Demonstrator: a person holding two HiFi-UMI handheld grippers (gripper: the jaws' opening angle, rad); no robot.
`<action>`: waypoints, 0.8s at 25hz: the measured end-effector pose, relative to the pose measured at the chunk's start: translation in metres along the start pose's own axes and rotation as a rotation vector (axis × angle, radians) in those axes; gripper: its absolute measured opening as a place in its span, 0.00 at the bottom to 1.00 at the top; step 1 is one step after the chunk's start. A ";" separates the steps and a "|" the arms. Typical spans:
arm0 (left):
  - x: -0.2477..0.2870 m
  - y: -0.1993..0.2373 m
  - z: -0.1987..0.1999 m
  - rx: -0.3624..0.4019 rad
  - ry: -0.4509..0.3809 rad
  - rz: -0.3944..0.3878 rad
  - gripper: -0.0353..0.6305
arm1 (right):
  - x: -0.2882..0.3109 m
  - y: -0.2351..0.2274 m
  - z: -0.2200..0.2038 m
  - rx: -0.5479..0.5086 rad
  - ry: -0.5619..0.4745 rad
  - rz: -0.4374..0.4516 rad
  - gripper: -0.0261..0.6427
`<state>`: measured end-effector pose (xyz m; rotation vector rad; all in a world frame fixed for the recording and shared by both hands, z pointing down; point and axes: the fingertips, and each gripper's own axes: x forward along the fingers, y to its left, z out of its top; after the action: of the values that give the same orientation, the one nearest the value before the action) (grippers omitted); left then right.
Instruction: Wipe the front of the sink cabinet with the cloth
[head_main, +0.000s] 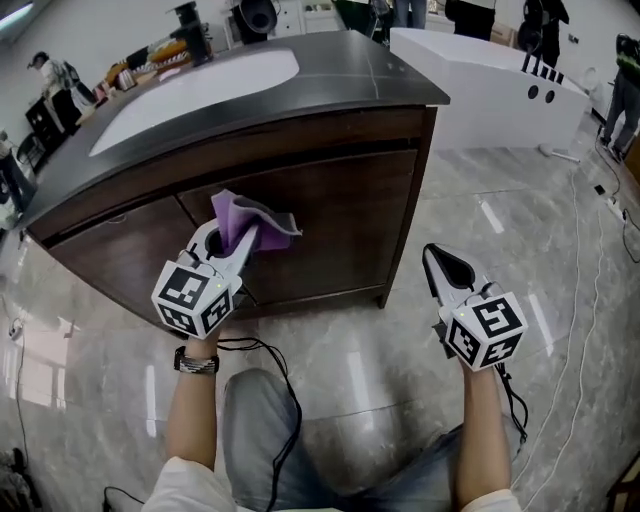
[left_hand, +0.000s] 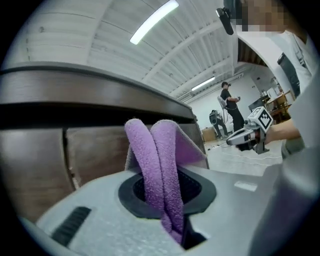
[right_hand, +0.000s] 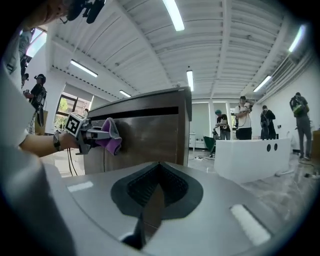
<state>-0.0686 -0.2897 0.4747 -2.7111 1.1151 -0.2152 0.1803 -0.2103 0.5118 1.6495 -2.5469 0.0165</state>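
sink cabinet (head_main: 330, 200): dark wood front, doors facing the person. right gripper (head_main: 436, 262): jaws closed together on nothing, held off to the right of the front. left gripper (head_main: 222, 243): the nearer one, jaws pinched on the cloth. cloth (head_main: 252, 222): purple, folded, standing out along the jaws toward the door panel straight ahead, touching or nearly so.

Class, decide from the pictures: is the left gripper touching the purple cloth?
Touching. The left gripper view shows the left gripper shut on the purple cloth, whose folds run down between its closed jaws.
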 end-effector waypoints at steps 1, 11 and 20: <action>-0.007 0.005 -0.014 -0.010 0.024 0.014 0.13 | 0.006 0.005 -0.002 0.004 0.007 0.012 0.05; -0.020 0.003 -0.125 -0.152 0.095 0.135 0.13 | 0.049 0.067 0.003 -0.007 -0.003 0.117 0.05; -0.020 -0.009 -0.216 -0.249 0.203 0.137 0.14 | 0.036 0.087 0.005 0.023 0.003 0.120 0.05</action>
<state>-0.1220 -0.2971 0.6845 -2.8610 1.4694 -0.3590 0.0859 -0.2079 0.5149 1.5000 -2.6496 0.0579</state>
